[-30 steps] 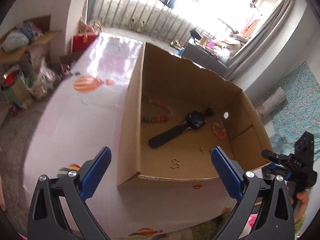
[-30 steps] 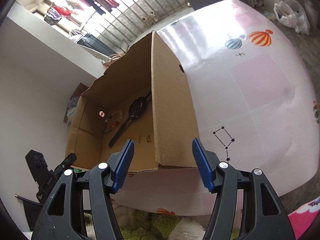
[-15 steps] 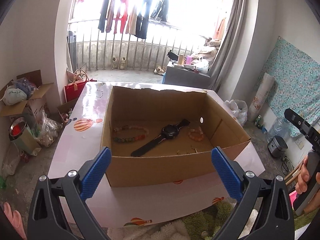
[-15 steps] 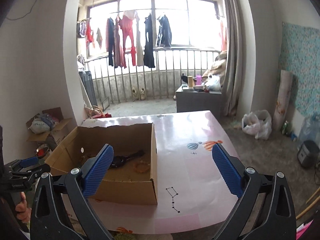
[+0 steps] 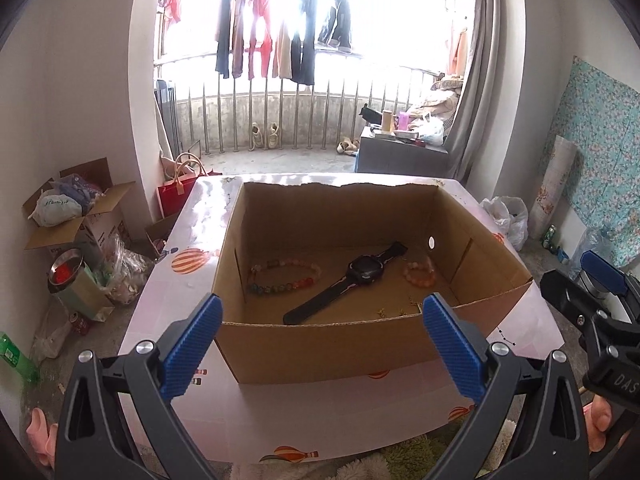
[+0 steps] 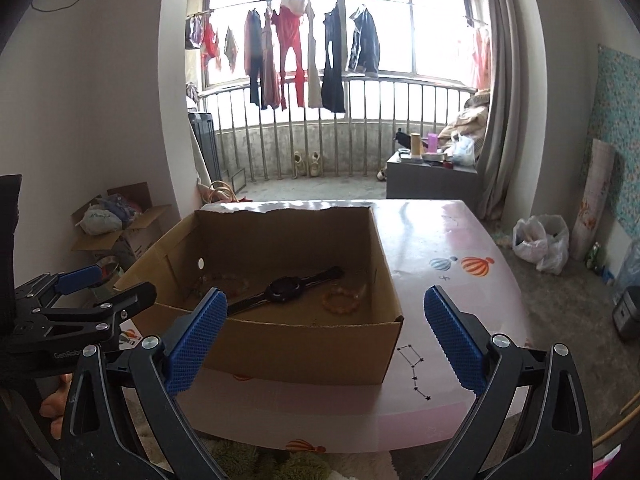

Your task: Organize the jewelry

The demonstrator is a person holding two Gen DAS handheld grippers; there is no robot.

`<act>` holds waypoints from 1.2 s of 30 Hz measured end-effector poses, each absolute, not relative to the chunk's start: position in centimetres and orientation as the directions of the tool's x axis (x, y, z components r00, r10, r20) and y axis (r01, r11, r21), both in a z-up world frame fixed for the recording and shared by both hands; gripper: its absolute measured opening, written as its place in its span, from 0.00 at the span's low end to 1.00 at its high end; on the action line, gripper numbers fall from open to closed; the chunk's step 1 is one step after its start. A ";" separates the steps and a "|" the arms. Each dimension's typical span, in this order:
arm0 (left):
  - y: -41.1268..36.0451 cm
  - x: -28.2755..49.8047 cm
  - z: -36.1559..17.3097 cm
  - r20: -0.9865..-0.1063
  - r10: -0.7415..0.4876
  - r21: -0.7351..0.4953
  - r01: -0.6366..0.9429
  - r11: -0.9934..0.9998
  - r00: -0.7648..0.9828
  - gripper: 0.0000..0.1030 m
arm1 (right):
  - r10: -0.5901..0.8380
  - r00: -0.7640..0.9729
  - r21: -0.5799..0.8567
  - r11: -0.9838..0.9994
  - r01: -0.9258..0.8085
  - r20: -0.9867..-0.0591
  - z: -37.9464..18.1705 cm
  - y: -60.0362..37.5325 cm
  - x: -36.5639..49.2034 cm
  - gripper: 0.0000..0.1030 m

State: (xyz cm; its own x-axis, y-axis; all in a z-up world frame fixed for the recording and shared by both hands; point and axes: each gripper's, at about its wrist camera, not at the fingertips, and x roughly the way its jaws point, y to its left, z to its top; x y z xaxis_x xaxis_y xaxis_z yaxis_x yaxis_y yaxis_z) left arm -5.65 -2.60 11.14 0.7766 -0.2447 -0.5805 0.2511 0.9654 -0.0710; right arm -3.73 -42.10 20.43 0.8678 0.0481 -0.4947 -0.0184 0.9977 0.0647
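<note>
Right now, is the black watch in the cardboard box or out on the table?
In. The black watch lies flat on the cardboard box floor, between two bead bracelets.

A pink balloon-print table (image 5: 304,420) carries an open cardboard box (image 5: 320,350).

Left black two-finger gripper with blue ribbed pads (image 5: 320,342): jaws spread wide, nothing between. Right black gripper with blue ribbed pads (image 6: 322,338): same, empty. Both angled slightly downward, side by side.
</note>
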 end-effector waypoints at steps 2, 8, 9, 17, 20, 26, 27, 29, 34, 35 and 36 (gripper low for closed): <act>-2.8 -5.3 10.4 -0.620 -0.231 -0.079 0.234 0.969 0.750 0.95 | 0.084 0.837 0.106 0.994 -0.031 -0.541 20.0 -41.9 -3.2 0.92; -4.0 -4.5 8.4 -0.718 -0.160 -0.006 0.223 0.975 0.678 0.95 | 0.066 0.731 0.124 0.992 0.026 -0.679 17.3 -42.1 -1.4 0.92; -4.2 -4.5 8.2 -0.726 -0.154 -0.003 0.221 0.975 0.670 0.95 | 0.061 0.715 0.121 0.992 0.034 -0.697 16.9 -42.1 -1.2 0.92; -4.6 -3.5 6.2 -0.808 -0.142 -0.026 0.206 0.978 0.572 0.95 | 0.066 0.630 0.123 0.991 0.046 -0.774 14.5 -41.6 -0.4 0.92; -4.6 -3.1 5.8 -0.821 -0.133 -0.027 0.194 0.981 0.556 0.95 | 0.067 0.617 0.121 0.992 0.046 -0.784 14.2 -41.5 -0.3 0.92; -4.5 -3.0 5.6 -0.828 -0.114 -0.018 0.178 0.984 0.549 0.95 | 0.071 0.596 0.123 0.991 0.046 -0.800 14.0 -41.3 0.2 0.92; -4.4 -3.0 5.5 -0.829 -0.114 -0.019 0.176 0.984 0.547 0.95 | 0.072 0.595 0.123 0.991 0.046 -0.800 13.9 -41.4 0.2 0.92; -4.3 -3.0 5.5 -0.832 -0.116 -0.024 0.174 0.984 0.543 0.95 | 0.073 0.593 0.125 0.991 0.048 -0.802 13.8 -41.4 0.4 0.92; -4.3 -2.8 5.4 -0.836 -0.114 -0.024 0.172 0.985 0.536 0.95 | 0.078 0.586 0.132 0.990 0.049 -0.806 13.7 -41.6 0.6 0.92; -4.3 -2.8 5.4 -0.836 -0.114 -0.024 0.172 0.985 0.536 0.95 | 0.080 0.585 0.134 0.990 0.049 -0.807 13.7 -41.6 0.7 0.92; -4.3 -2.8 5.4 -0.836 -0.114 -0.024 0.172 0.985 0.537 0.95 | 0.082 0.583 0.138 0.989 0.051 -0.808 13.7 -41.6 0.7 0.92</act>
State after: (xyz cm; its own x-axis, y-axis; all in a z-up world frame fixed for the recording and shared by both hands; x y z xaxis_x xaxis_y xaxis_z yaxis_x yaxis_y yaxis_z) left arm -2.84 -4.27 5.44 0.5371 -0.1136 -0.8359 0.1715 0.9849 -0.0236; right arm 0.66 -41.64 13.66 0.5828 0.0824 -0.8085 0.0509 0.9892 0.1376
